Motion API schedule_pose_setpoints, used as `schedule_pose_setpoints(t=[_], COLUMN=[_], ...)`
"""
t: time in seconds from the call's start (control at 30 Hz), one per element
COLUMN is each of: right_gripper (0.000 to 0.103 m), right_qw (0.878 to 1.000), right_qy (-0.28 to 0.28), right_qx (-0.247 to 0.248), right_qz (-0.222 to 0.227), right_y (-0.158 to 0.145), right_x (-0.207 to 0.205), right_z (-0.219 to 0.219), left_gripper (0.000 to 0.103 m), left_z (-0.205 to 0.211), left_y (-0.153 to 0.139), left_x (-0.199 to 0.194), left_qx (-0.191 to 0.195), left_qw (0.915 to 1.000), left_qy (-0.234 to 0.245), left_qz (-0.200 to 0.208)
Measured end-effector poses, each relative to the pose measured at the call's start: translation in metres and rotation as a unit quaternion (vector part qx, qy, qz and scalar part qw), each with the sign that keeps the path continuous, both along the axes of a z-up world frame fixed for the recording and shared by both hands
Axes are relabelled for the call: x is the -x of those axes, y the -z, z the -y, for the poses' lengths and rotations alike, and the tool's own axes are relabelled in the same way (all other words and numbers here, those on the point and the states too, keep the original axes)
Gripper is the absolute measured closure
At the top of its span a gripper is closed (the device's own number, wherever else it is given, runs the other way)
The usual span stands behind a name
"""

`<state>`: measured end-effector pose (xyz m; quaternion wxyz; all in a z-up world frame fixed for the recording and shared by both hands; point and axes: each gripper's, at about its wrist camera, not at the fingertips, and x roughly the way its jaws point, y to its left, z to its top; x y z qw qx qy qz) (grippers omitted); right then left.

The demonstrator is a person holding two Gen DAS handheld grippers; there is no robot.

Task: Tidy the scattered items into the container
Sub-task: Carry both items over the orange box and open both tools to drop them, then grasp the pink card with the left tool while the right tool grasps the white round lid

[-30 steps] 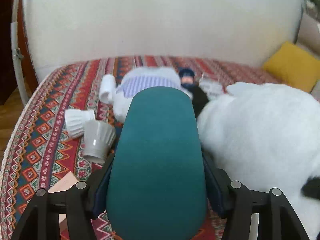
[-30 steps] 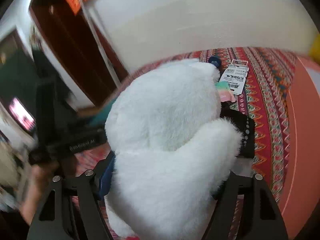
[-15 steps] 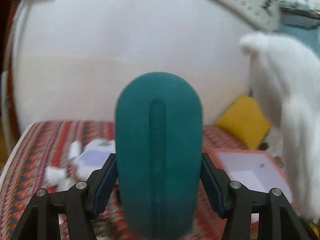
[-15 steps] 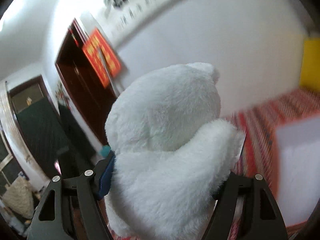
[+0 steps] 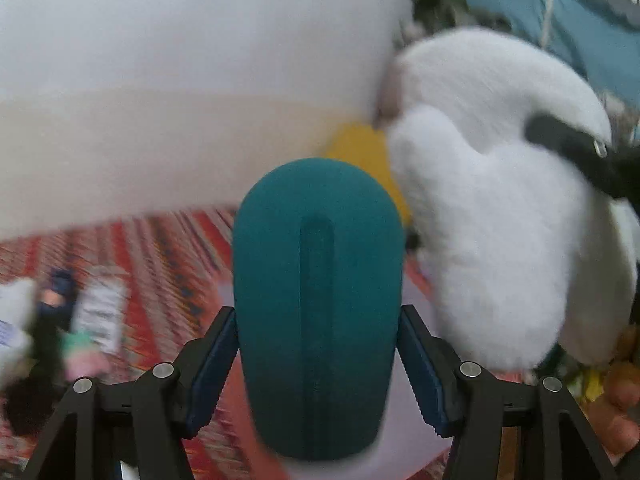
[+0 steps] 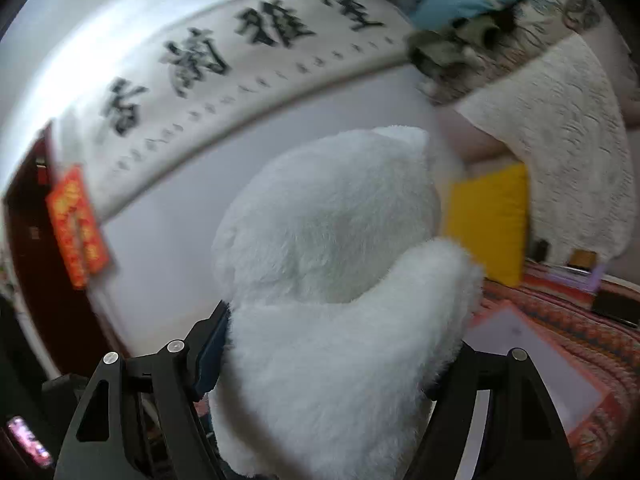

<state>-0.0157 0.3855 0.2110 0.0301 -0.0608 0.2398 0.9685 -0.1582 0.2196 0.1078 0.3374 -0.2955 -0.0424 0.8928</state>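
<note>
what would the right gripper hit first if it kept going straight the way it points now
Probably the white wall, though depth is unclear. The right gripper, shut on the white plush toy, points almost level, above the patterned bed cover and the container at lower right, so nothing nearer shows in its line.

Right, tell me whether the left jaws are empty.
No: the left gripper is shut on a teal case, which fills the gap between its jaws.

White wall (image 6: 192, 216) with calligraphy scroll (image 6: 240, 52) (blurred), perhaps a dark door (image 6: 24, 240).
</note>
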Motion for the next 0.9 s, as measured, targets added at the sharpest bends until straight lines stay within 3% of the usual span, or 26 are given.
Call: schedule_pose_setpoints(t=[0.17,0.23,0.3,0.4,0.5,0.57,0.63,0.7,0.8,0.83,0.9], right_gripper=[0.021,0.019,0.0,0.0,0.0,0.0,0.0,0.0,0.0,0.0,0.0], right_qw=[0.993,0.984,0.979,0.983,0.991,0.996,0.997,0.993,0.971,0.955,0.925], right_qy=[0.048,0.057,0.056,0.036,0.016,-0.016,-0.064,-0.106,-0.204,-0.25,-0.31], right_qx=[-0.011,-0.023,-0.021,-0.023,-0.023,-0.01,0.005,0.01,-0.005,-0.011,-0.024], right_qz=[0.108,0.165,0.195,0.18,0.134,0.084,0.045,0.055,0.126,0.158,0.217], right_y=[0.046,0.067,0.079,0.075,0.064,0.051,0.048,0.05,0.075,0.093,0.126], right_x=[0.055,0.073,0.09,0.094,0.081,0.076,0.073,0.079,0.11,0.123,0.144], right_z=[-0.052,-0.069,-0.077,-0.069,-0.056,-0.046,-0.029,-0.004,0.055,0.085,0.131], left_gripper=[0.034,0.024,0.002,0.0,0.0,0.0,0.0,0.0,0.0,0.0,0.0], left_z=[-0.063,-0.059,-0.047,-0.007,0.045,0.095,0.14,0.195,0.276,0.31,0.346], left_y=[0.067,0.078,0.075,0.056,0.042,0.037,0.045,0.062,0.1,0.118,0.143], left_x=[0.021,0.021,0.019,0.01,-0.002,-0.017,-0.02,-0.024,-0.019,-0.012,-0.005], left_qx=[0.074,0.079,0.051,0.008,0.007,0.021,0.055,0.071,0.111,0.112,0.102], left_qw=[0.9936,0.9931,0.9963,0.9981,0.9967,0.9912,0.9874,0.9828,0.9648,0.9583,0.956], left_qy=[0.025,0.013,-0.003,-0.043,-0.081,-0.124,-0.146,-0.171,-0.235,-0.25,-0.244], left_qz=[0.081,0.086,0.07,0.045,-0.004,-0.04,-0.025,-0.002,0.04,0.08,0.127])
